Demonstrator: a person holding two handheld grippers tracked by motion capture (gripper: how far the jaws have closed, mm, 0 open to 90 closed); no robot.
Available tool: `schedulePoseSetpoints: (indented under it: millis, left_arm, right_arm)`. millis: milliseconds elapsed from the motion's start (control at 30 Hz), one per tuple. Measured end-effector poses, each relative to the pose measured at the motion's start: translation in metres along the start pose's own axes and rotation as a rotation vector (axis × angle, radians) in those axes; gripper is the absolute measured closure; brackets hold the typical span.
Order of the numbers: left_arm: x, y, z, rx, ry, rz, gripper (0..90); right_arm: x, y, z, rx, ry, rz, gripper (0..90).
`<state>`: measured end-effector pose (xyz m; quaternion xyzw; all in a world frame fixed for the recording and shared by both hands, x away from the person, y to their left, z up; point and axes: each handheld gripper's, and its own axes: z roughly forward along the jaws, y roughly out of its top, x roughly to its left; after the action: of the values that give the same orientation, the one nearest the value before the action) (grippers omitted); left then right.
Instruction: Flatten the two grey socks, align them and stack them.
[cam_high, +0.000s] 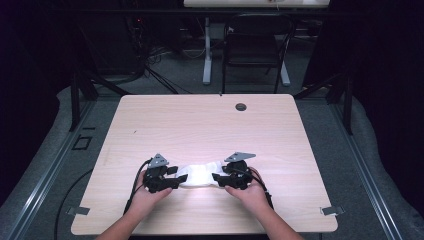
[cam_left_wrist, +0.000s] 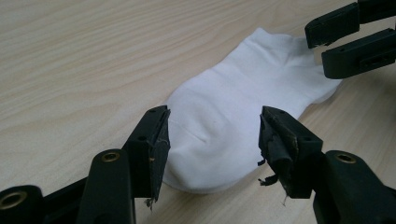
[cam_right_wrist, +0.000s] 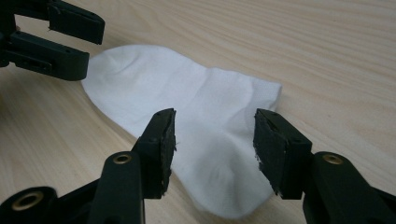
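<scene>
Claws, left (cam_left_wrist: 212, 140) and right (cam_right_wrist: 215, 140), both wide apart, one over each end of flat white sock (cam_high: 200, 175), gripping nothing

A sock (cam_high: 199, 175) lies flat on the table (cam_high: 210, 125), low in the frame's centre. The left gripper (cam_high: 176, 177) sits at its left end, the right gripper (cam_high: 218, 179) at its right end, jaws facing each other.

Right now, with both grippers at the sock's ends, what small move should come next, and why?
Probably back both grippers away: the white sock lies flat on the table, and the left gripper and right gripper stand open at its ends, pads off the fabric.
</scene>
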<state>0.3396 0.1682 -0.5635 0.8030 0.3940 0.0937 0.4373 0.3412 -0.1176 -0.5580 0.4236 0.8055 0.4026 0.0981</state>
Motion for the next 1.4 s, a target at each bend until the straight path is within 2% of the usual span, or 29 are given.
schedulePoseSetpoints:
  millis: [200,300,500,733,900,967,1067,1200,1267,1400]
  left_arm:
    - [-0.001,-0.001,-0.011,-0.006,-0.002,0.000,42.7]
    - [-0.002,-0.003,-0.018,-0.018,-0.003,-0.015,42.5]
    - [-0.004,-0.004,-0.030,-0.022,-0.009,-0.010,41.8]
    - [-0.004,-0.009,-0.041,-0.033,-0.008,-0.023,41.3]
    - [0.002,-0.018,-0.043,-0.035,0.025,-0.015,41.1]
    - [0.005,-0.024,-0.041,-0.031,0.046,-0.014,41.2]
    - [0.010,-0.029,-0.038,-0.012,0.055,-0.030,41.2]
    - [0.012,-0.030,-0.036,-0.006,0.075,-0.001,41.2]
    - [0.012,-0.030,-0.034,-0.001,0.089,0.022,41.2]
    - [0.012,-0.030,-0.032,0.006,0.088,0.042,41.2]
  right_arm:
    - [0.005,-0.003,-0.012,-0.008,-0.008,-0.036,47.5]
    - [0.007,-0.006,-0.018,-0.024,-0.013,-0.049,46.5]
    - [0.010,-0.010,-0.034,-0.054,-0.010,-0.037,46.0]
    - [0.007,-0.020,-0.047,-0.086,-0.010,-0.014,45.7]
    - [0.001,-0.030,-0.048,-0.106,-0.024,0.020,45.6]
    - [-0.001,-0.034,-0.046,-0.100,-0.036,0.009,45.7]
    - [-0.003,-0.037,-0.043,-0.093,-0.047,-0.006,46.3]
    - [-0.005,-0.039,-0.042,-0.087,-0.056,-0.021,47.5]
    - [-0.006,-0.041,-0.041,-0.103,-0.050,-0.013,47.8]
    - [-0.010,-0.043,-0.040,-0.102,-0.057,-0.013,48.4]
